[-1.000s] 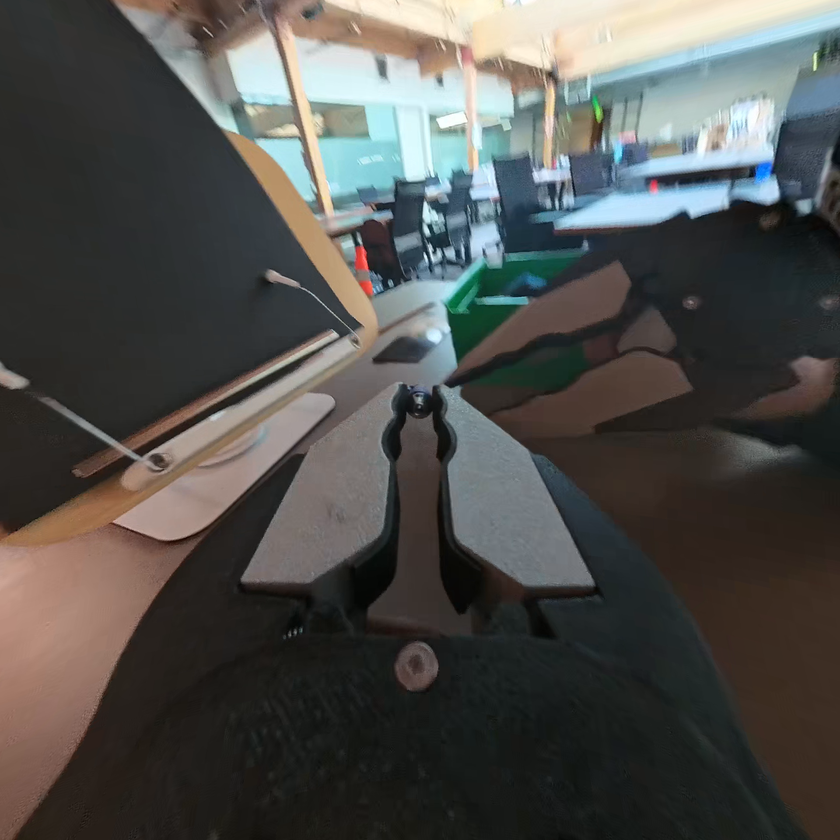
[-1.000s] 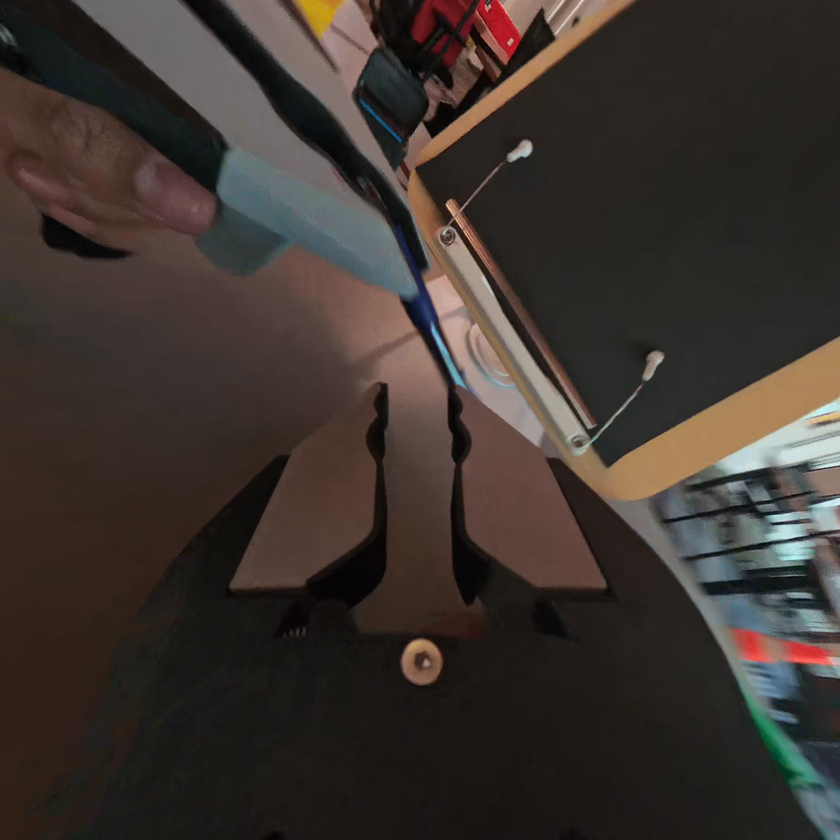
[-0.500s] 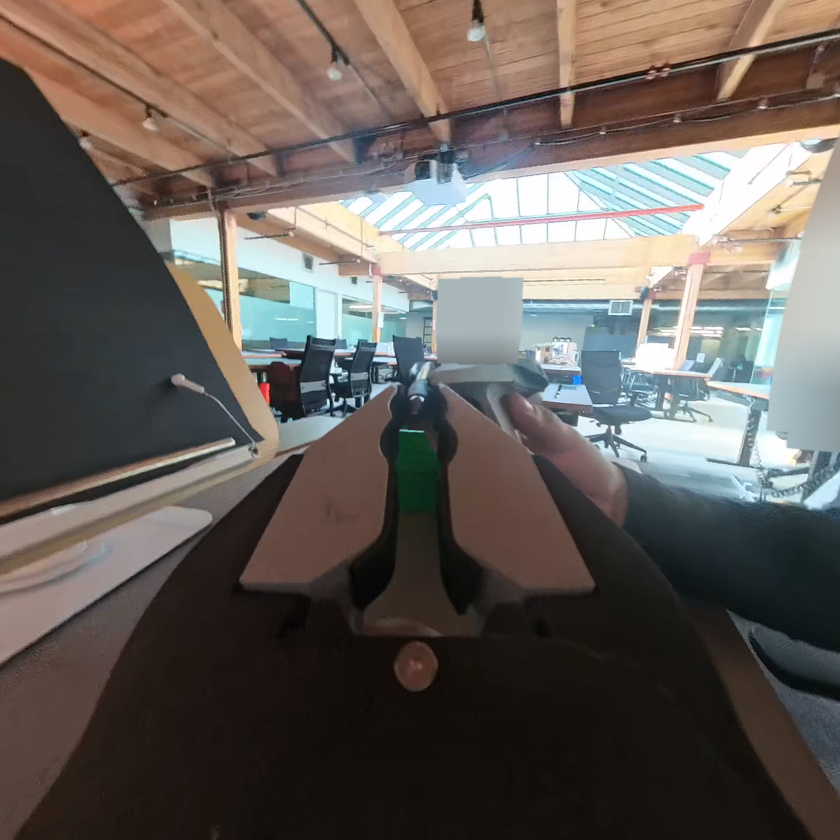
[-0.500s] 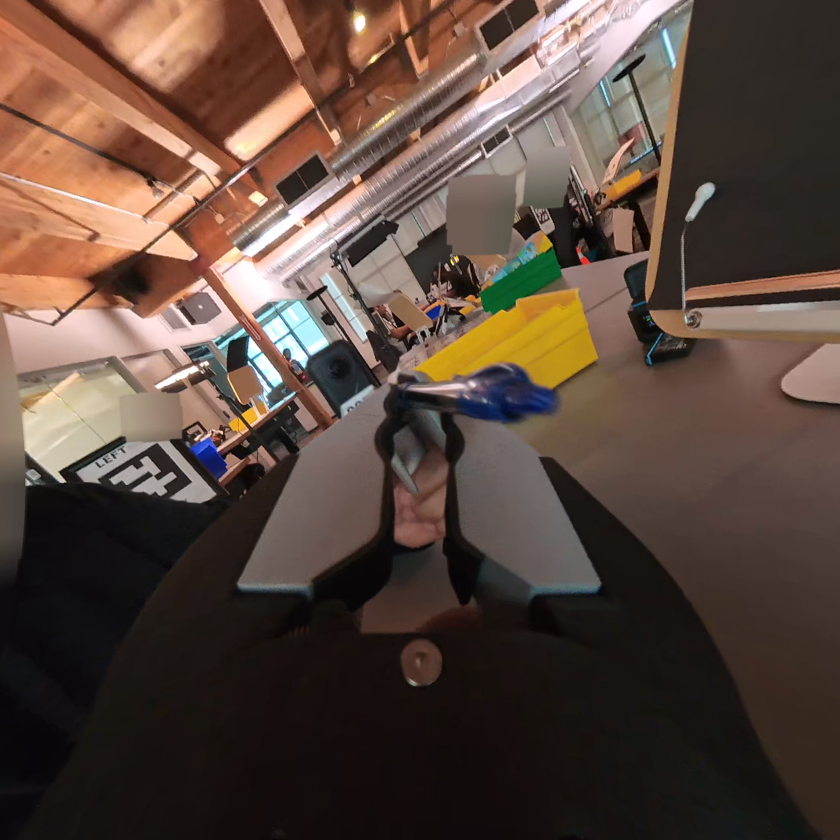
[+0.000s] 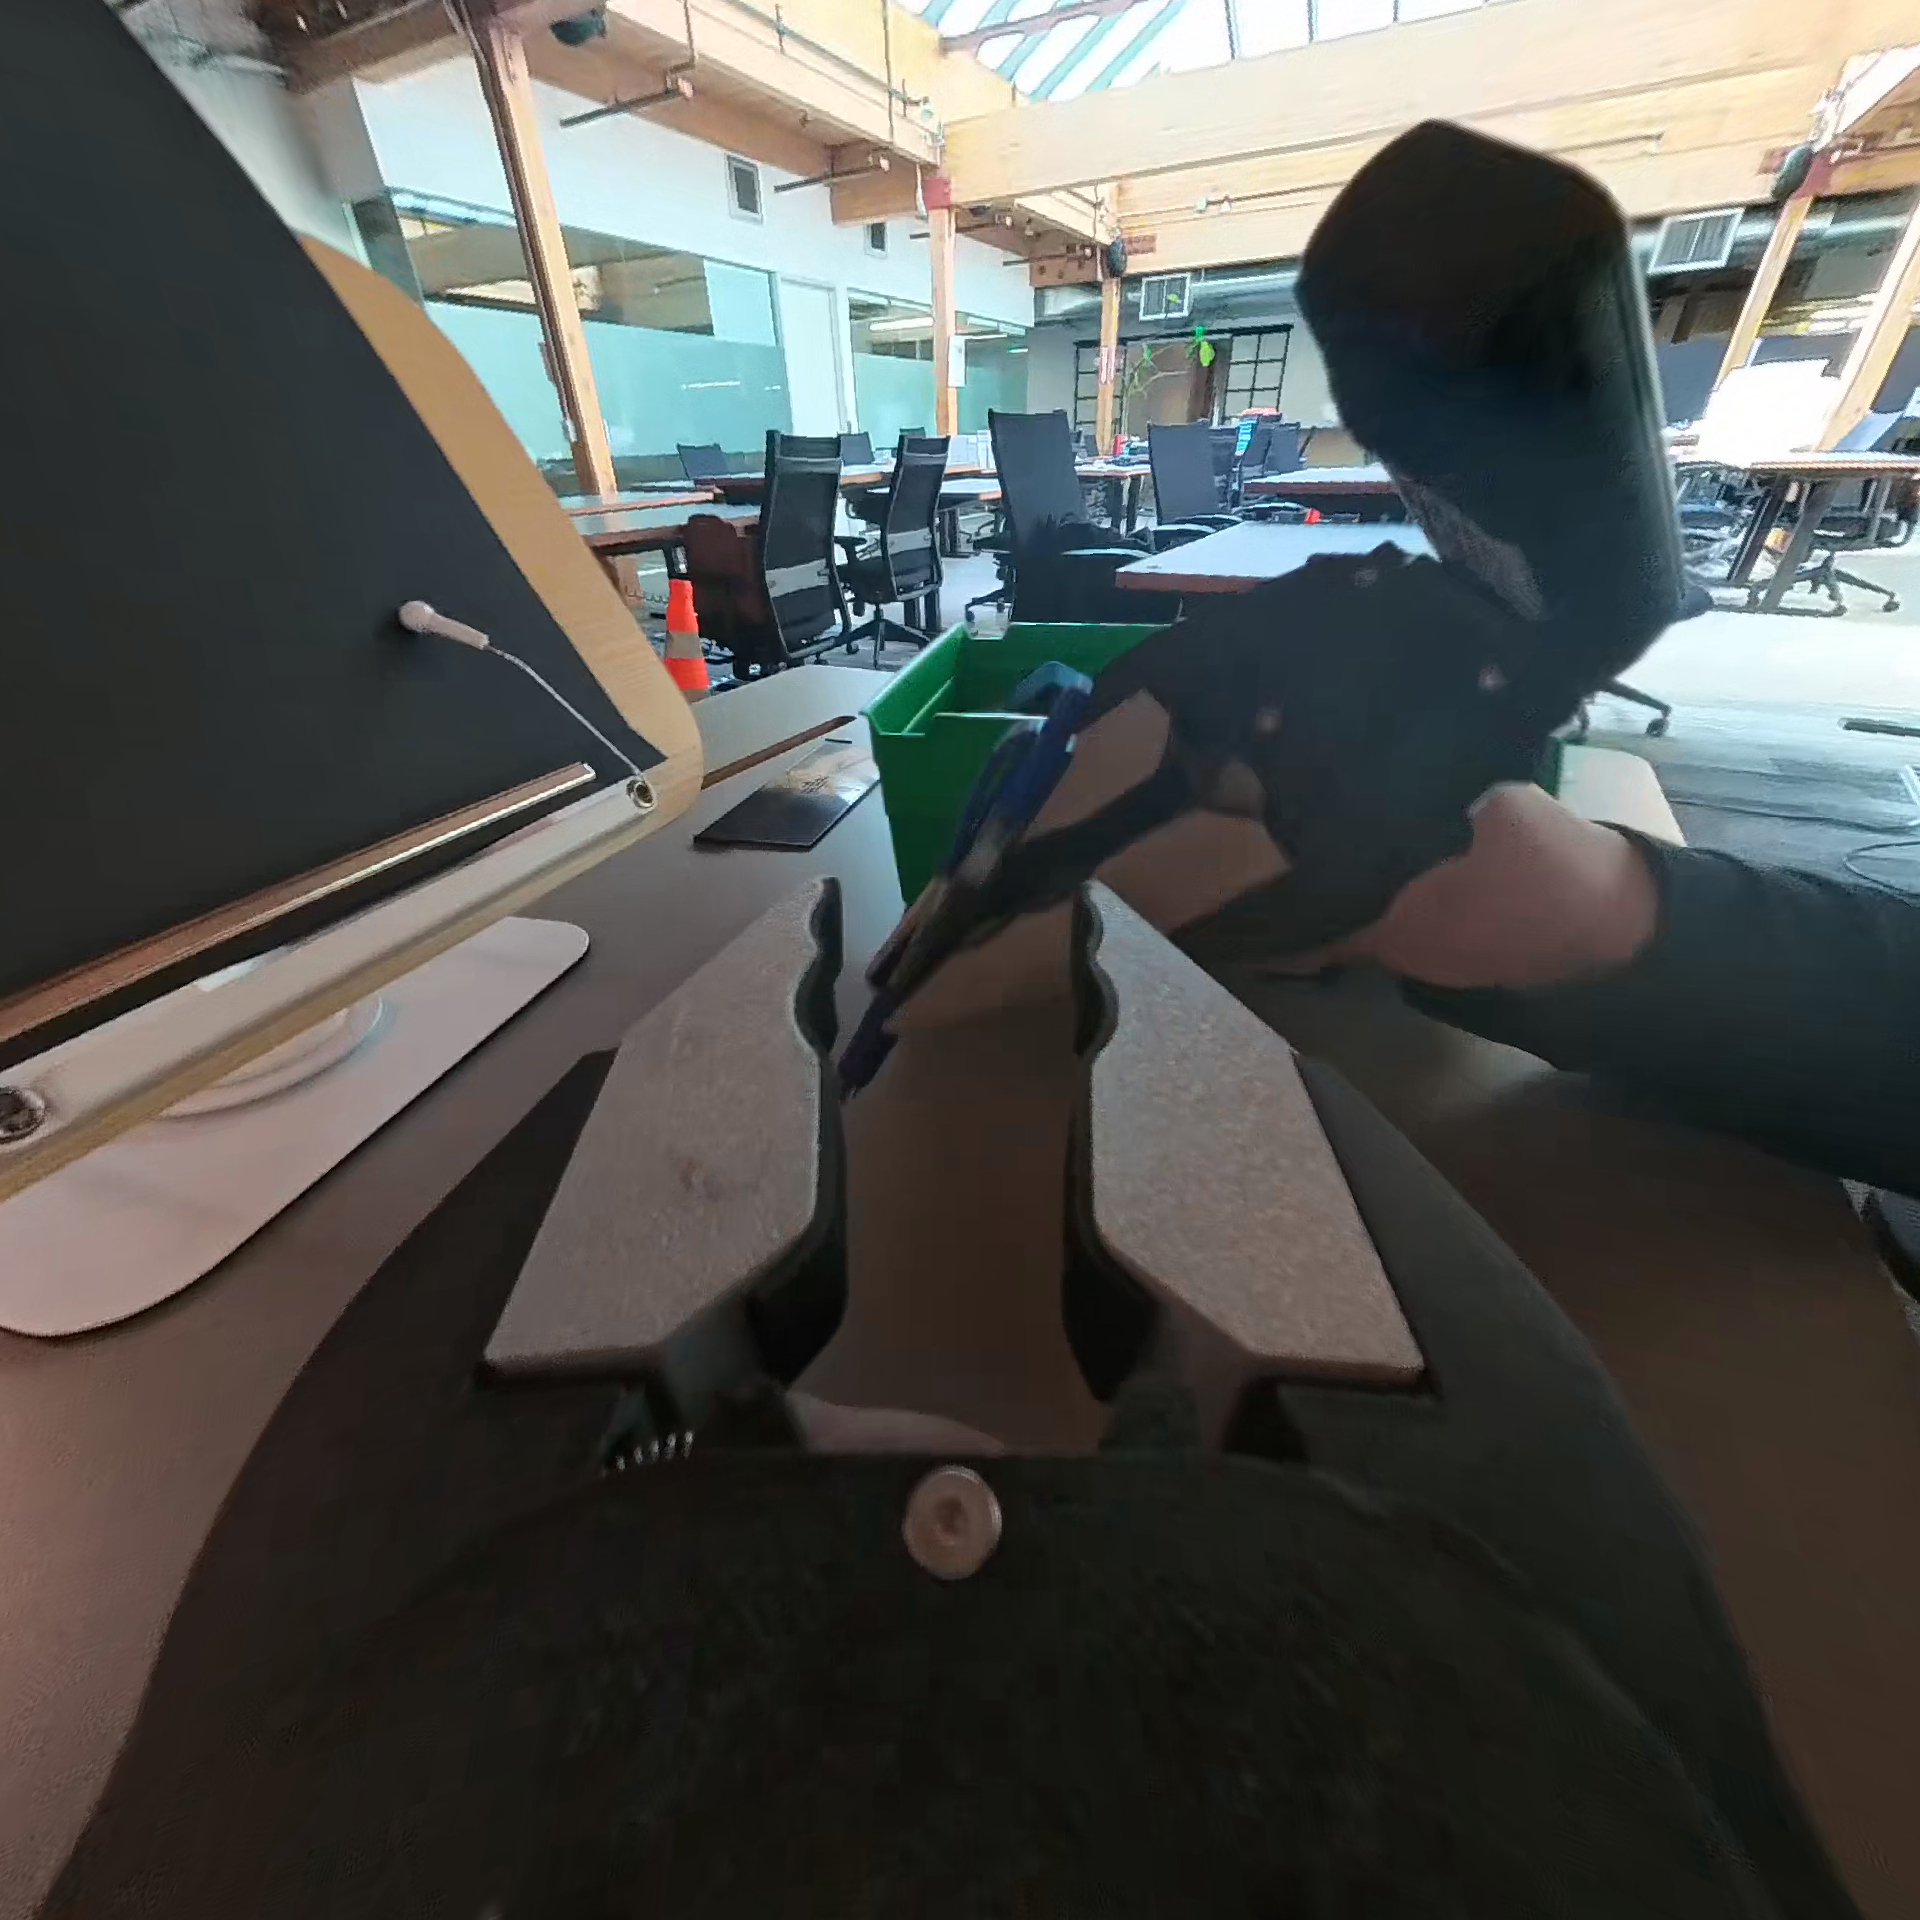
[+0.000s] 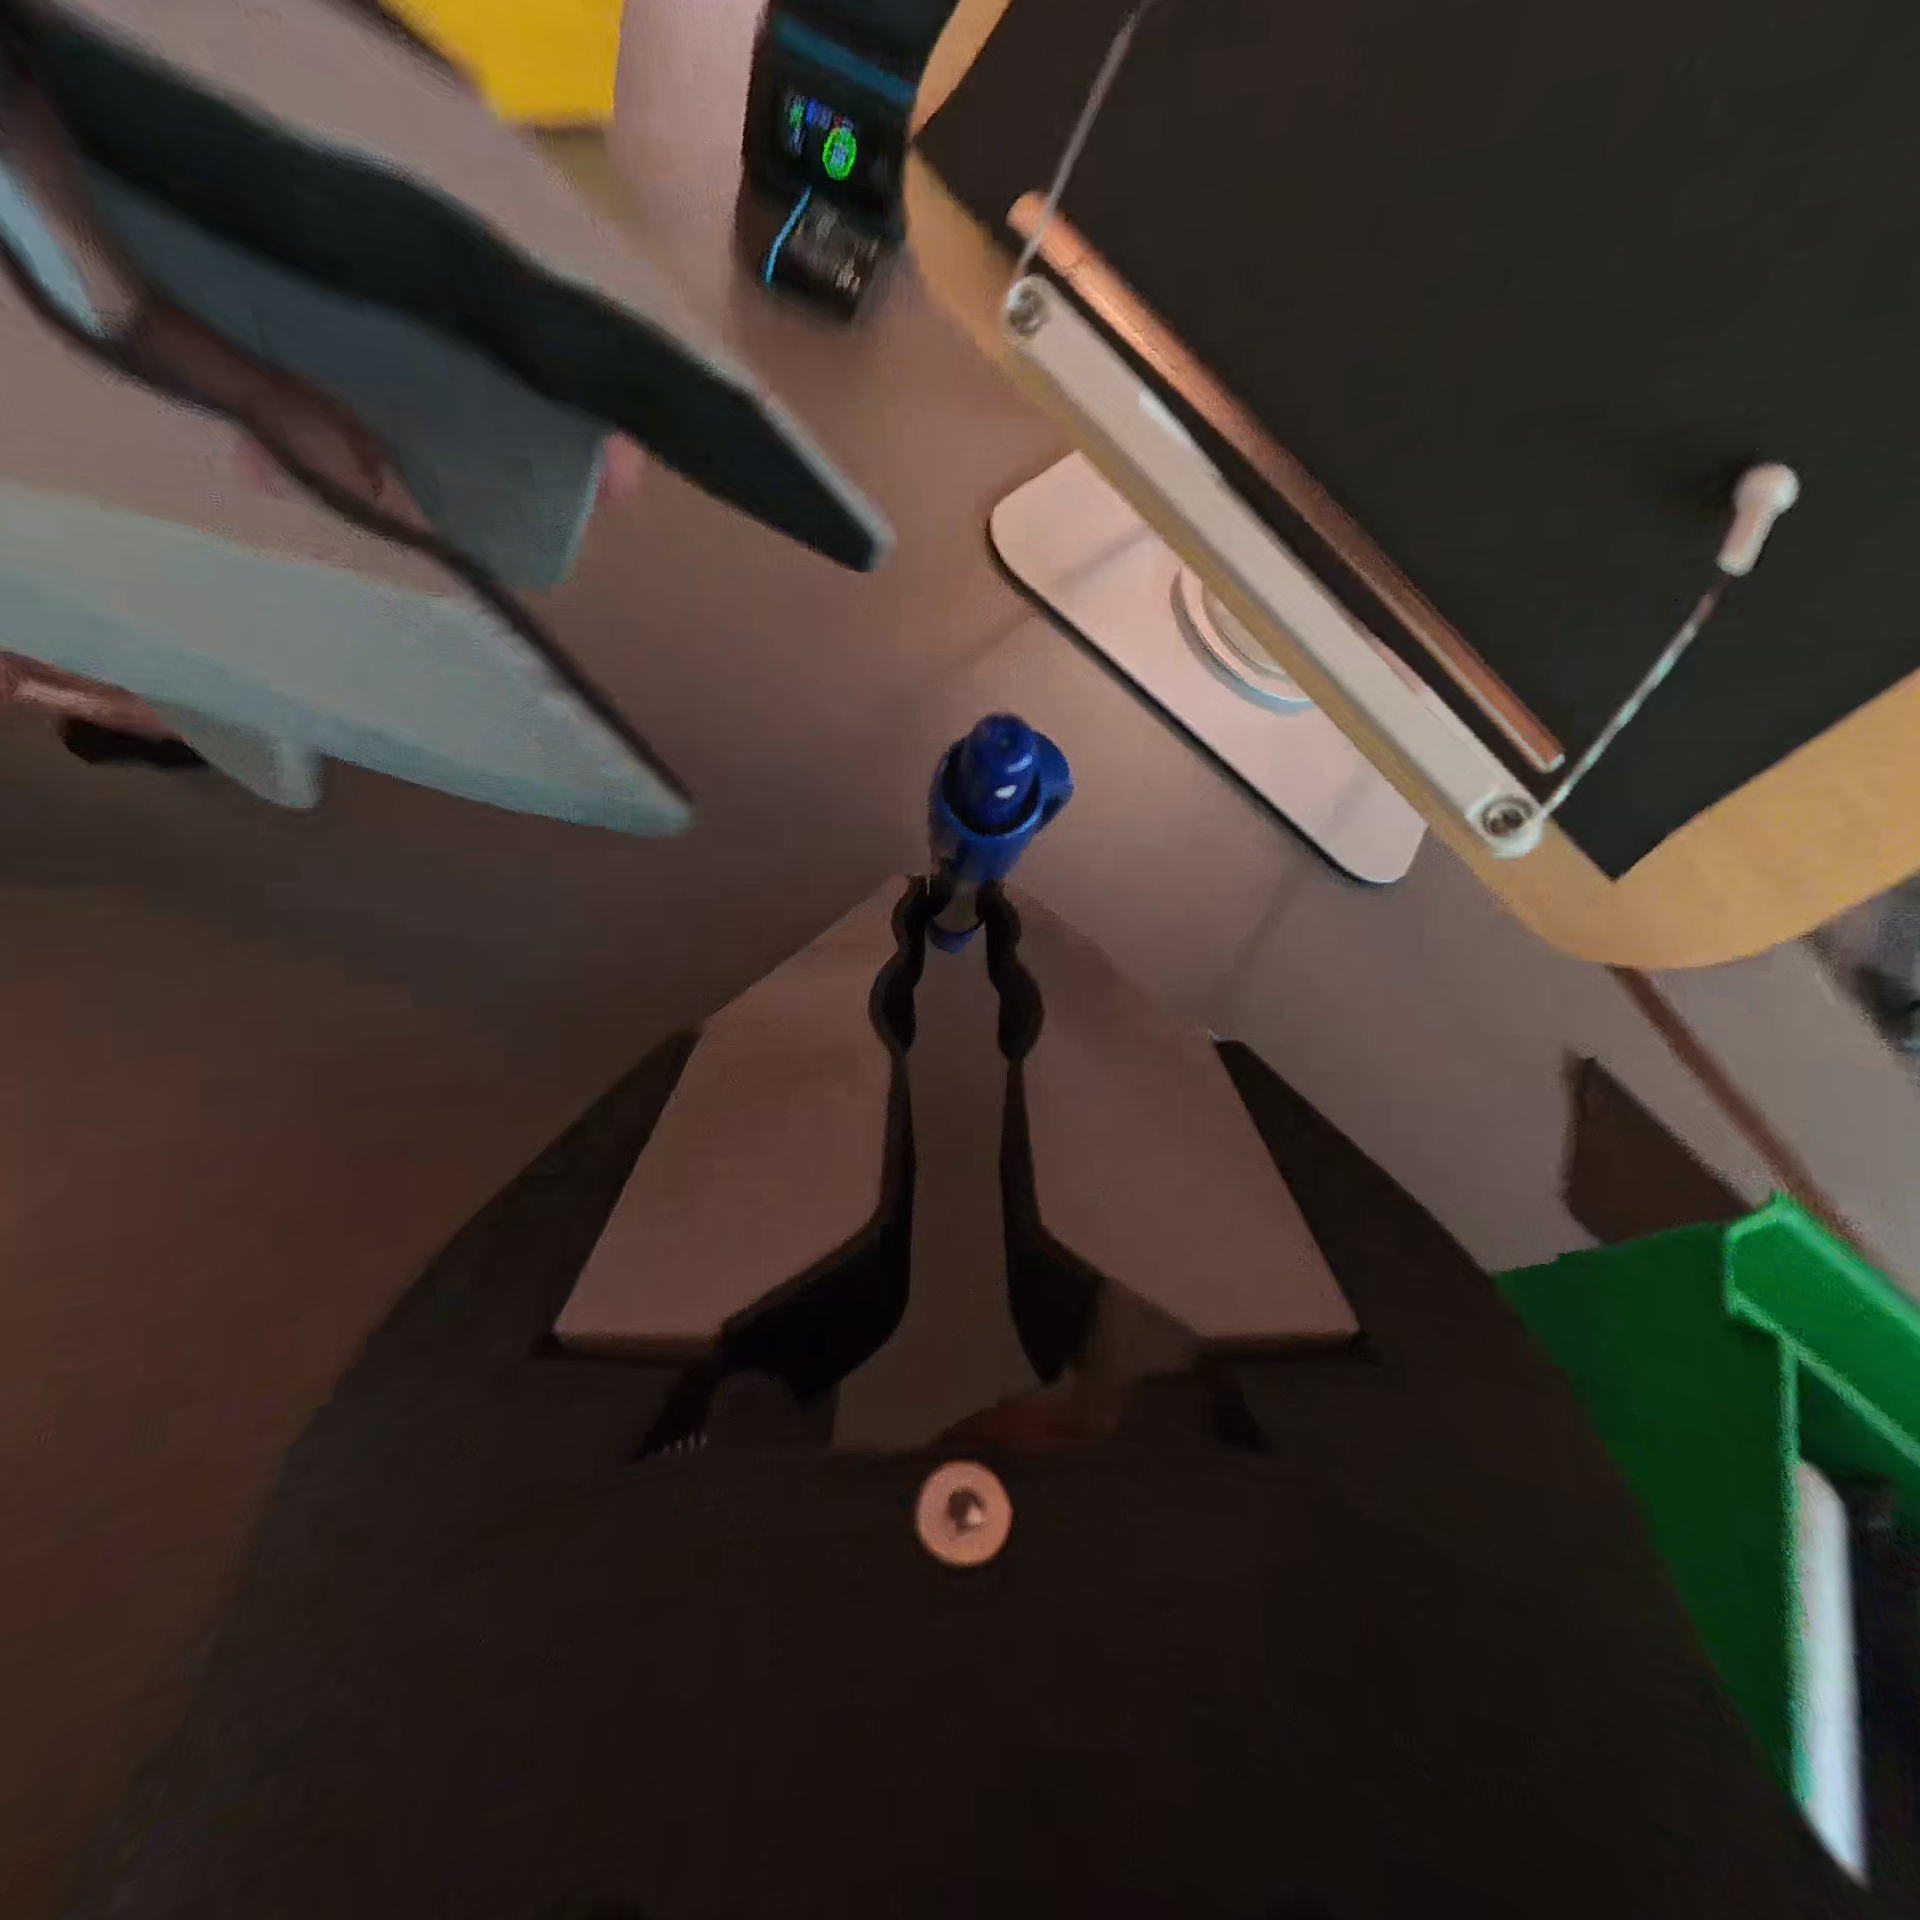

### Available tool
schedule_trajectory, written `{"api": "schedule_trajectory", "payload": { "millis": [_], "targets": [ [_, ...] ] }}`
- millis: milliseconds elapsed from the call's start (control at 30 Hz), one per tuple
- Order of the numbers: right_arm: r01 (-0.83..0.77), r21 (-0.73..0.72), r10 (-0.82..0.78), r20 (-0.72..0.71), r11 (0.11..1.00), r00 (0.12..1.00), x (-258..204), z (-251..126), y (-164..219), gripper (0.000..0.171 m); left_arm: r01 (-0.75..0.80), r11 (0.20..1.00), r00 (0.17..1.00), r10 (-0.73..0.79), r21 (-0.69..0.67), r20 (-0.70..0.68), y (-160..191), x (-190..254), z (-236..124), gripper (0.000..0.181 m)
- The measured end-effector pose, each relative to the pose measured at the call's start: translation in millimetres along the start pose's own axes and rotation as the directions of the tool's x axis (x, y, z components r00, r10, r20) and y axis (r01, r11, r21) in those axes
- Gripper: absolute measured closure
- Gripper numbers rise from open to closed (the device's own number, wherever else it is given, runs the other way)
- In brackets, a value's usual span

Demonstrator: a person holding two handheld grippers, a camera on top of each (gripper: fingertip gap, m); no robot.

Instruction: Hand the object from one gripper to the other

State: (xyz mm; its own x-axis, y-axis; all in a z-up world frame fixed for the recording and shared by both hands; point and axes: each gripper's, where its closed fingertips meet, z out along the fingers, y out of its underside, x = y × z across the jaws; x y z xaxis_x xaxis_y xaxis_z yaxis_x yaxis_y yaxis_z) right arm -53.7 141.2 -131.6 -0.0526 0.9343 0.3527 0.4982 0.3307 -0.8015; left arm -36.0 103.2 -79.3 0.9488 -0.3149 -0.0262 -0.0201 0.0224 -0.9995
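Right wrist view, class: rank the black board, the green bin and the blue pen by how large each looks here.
1. Black board, largest, though cropped.
2. Green bin, also partly cut off.
3. Blue pen, smallest; seen end-on in the right tongs, so its length is foreshortened.

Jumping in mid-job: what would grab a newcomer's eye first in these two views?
The blue pen, pinched at the fingertips of the right gripper, stands out against the brown table. In the left wrist view the left gripper is open, with the pen's tip hanging just in front of its gap. Next come the green bin behind them and the tilted black board on its stand to the left.
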Motion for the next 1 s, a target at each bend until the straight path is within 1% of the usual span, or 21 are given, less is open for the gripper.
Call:
{"api": "schedule_trajectory", "payload": {
  "millis": [100,167,200,300,333,367,400,433,467,500,533,567,600,633,667,700,733,800,900,933,1000],
  "targets": [
    [0.138,-0.063,-0.139,-0.002,0.988,0.99,-21.4,7.5,2.1,0.164,-0.016,1.0,1.0,0.015,-0.025,-0.024,4.5,9.8,2.0,0.15],
    [0.155,-0.07,-0.153,0.034,0.985,0.988,-34.3,9.5,0.4,0.165,-0.036,0.998,0.999,0.034,-0.05,-0.039,9.2,14.0,3.6,0.162],
    [0.156,-0.068,-0.153,0.043,0.985,0.987,-37.7,9.8,-1.1,0.164,-0.053,0.997,0.998,0.05,-0.055,-0.05,10.5,16.5,4.0,0.162],
    [0.154,-0.073,-0.151,0.042,0.985,0.988,-37.0,11.0,-1.6,0.164,-0.124,0.989,0.992,0.126,-0.084,0.028,9.1,5.7,2.2,0.166],
    [0.142,-0.043,-0.14,0.043,0.989,0.989,-35.9,10.3,-4.7,0.163,-0.108,0.993,0.993,0.11,-0.052,0.046,2.8,1.6,-0.7,0.167],
    [0.119,-0.004,-0.118,0.04,0.993,0.992,-32.7,7.7,-9.0,0.155,-0.054,0.999,0.998,0.054,-0.004,0.044,-5.4,-2.2,-4.6,0.168],
    [0.083,0.026,-0.084,0.033,0.996,0.996,-27.2,4.0,-12.4,0.143,0.024,0.998,0.999,-0.026,0.05,0.031,-13.9,-7.5,-9.2,0.168],
    [0.04,0.049,-0.042,0.044,0.998,0.998,-22.6,-0.5,-14.4,0.139,0.108,0.988,0.994,-0.109,0.108,0.005,-22.3,-13.2,-14.6,0.168],
    [-0.004,0.077,-0.003,0.085,0.997,0.996,-21.6,-5.6,-16.5,0.135,0.198,0.966,0.98,-0.195,0.167,-0.037,-30.9,-18.8,-20.6,0.168],
    [-0.043,0.112,0.027,0.142,0.993,0.99,-22.7,-11.4,-19.7,0.128,0.301,0.932,0.953,-0.287,0.201,-0.096,-36.2,-23.6,-25.6,0.168],
    [-0.076,0.149,0.044,0.206,0.986,0.978,-25.3,-17.3,-23.5,0.117,0.41,0.89,0.909,-0.38,0.199,-0.173,-37.8,-25.7,-28.7,0.167],
    [-0.101,0.181,0.047,0.284,0.978,0.958,-31.2,-23.8,-27.1,0.112,0.515,0.835,0.849,-0.468,0.191,-0.245,-38.8,-28.4,-31.5,0.168],
    [-0.124,0.205,0.04,0.371,0.971,0.928,-40.0,-31.2,-30.5,0.115,0.593,0.777,0.798,-0.533,0.21,-0.281,-40.6,-35.4,-34.8,0.168],
    [-0.151,0.225,0.04,0.436,0.963,0.899,-46.5,-38.0,-34.2,0.118,0.639,0.736,0.764,-0.572,0.225,-0.298,-40.9,-41.8,-37.1,0.168],
    [-0.182,0.241,0.049,0.47,0.954,0.882,-49.0,-42.5,-38.2,0.119,0.661,0.716,0.746,-0.591,0.225,-0.308,-40.2,-45.1,-38.2,0.168],
    [-0.208,0.251,0.061,0.491,0.945,0.869,-50.8,-45.4,-41.9,0.12,0.662,0.715,0.746,-0.596,0.226,-0.298,-38.6,-47.6,-38.3,0.168],
    [-0.228,0.254,0.073,0.504,0.94,0.861,-51.9,-46.4,-44.5,0.122,0.651,0.725,0.755,-0.591,0.223,-0.283,-36.4,-48.5,-37.4,0.168],
    [-0.24,0.238,0.102,0.476,0.941,0.873,-48.6,-40.3,-44.7,0.125,0.643,0.739,0.761,-0.587,0.203,-0.276,-32.8,-45.8,-34.4,0.168],
    [-0.191,0.176,0.101,0.424,0.966,0.9,-48.8,-25.2,-33.9,0.127,0.676,0.712,0.729,-0.61,0.189,-0.311,-31.8,-39.2,-30.3,0.168],
    [-0.18,0.16,0.102,0.405,0.97,0.909,-48.6,-20.2,-30.7,0.132,0.678,0.713,0.727,-0.612,0.18,-0.313,-30.1,-36.7,-28.2,0.168],
    [-0.159,0.131,0.095,0.396,0.979,0.913,-52.3,-14.6,-26.0,0.163,0.67,0.726,0.729,-0.607,0.155,-0.316,-26.0,-29.3,-22.9,0.168]
  ]
}}
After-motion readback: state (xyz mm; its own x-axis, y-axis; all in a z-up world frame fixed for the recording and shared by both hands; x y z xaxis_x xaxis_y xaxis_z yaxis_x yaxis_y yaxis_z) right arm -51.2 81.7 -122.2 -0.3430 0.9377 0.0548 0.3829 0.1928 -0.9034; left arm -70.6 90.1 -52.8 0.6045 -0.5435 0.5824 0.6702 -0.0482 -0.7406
